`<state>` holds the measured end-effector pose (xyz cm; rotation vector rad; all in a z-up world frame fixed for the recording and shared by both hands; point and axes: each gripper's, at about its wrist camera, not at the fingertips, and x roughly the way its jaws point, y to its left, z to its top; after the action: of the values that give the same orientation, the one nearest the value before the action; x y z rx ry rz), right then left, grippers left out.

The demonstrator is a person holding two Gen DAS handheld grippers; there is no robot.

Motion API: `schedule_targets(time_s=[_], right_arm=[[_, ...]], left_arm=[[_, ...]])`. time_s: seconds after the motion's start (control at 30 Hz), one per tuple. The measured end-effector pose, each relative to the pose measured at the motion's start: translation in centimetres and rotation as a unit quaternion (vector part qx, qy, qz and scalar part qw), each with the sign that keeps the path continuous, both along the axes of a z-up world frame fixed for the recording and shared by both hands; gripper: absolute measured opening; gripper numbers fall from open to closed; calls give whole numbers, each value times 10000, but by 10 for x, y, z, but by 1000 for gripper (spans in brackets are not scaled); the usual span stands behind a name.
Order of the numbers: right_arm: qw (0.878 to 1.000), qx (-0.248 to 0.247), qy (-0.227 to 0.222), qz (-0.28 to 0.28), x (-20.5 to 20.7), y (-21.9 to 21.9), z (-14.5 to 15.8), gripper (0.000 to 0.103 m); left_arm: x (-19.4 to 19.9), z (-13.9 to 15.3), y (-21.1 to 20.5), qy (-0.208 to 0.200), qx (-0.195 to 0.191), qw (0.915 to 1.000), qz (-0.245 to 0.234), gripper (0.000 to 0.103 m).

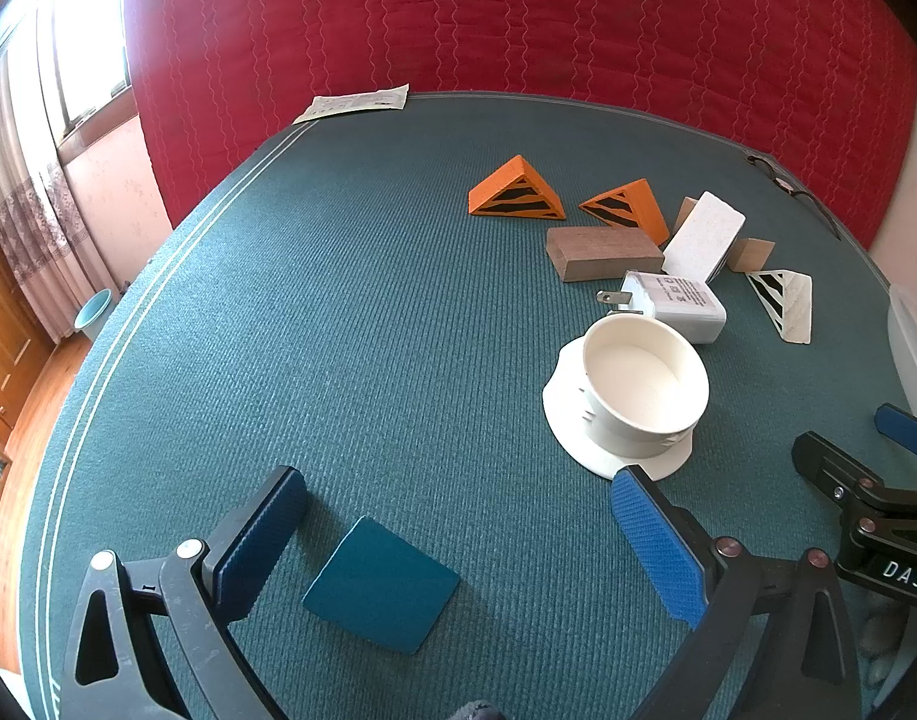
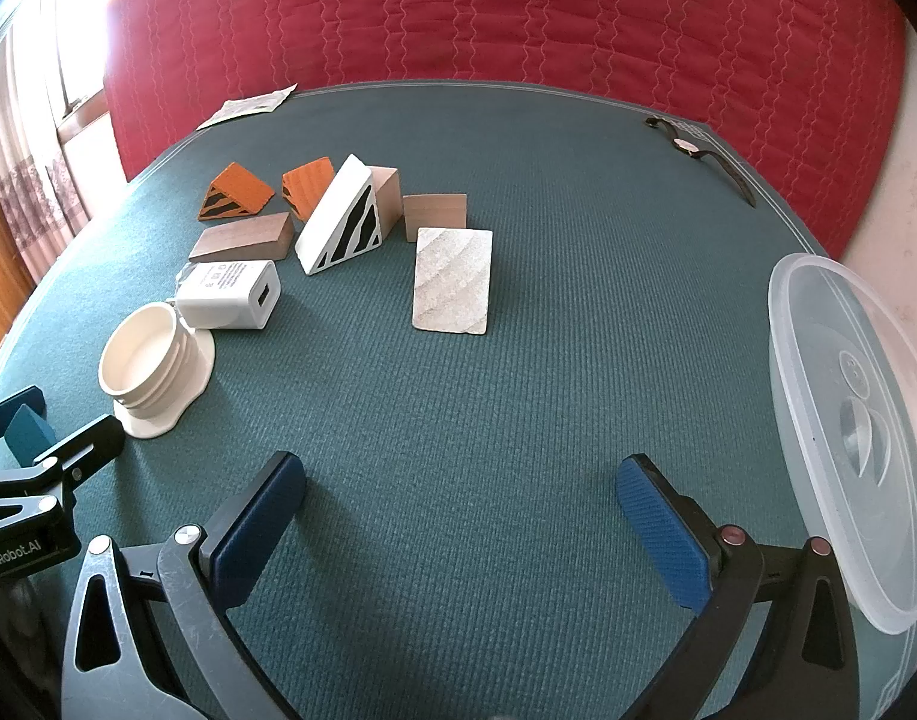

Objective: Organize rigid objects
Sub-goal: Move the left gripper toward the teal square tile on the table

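Left tool [image 1: 458, 540] spread wide, straddling flat teal square tile [image 1: 381, 583] near white round plastic cup [image 1: 641, 387]. Right tool [image 2: 461, 531] released, empty. Lower level, pinch tile edges squarely, lift cleanly.

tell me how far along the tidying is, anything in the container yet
Nothing looks done: the clear container appears empty. Nothing is in hand; the left gripper is open over a teal wedge, and the right gripper is open over bare cloth. Left to sort: orange wedges, brown block, charger, white cup, striped white wedges.
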<state>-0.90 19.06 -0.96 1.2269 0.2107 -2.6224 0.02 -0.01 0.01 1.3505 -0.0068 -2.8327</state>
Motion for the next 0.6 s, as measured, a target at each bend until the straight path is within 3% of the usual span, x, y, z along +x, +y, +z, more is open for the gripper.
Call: schedule_targets(time_s=[0.6], right_arm=[[10000,5,1,0,0,-1,-1,103]], left_arm=[[0,0,0,-1,-1,10000,1,103]])
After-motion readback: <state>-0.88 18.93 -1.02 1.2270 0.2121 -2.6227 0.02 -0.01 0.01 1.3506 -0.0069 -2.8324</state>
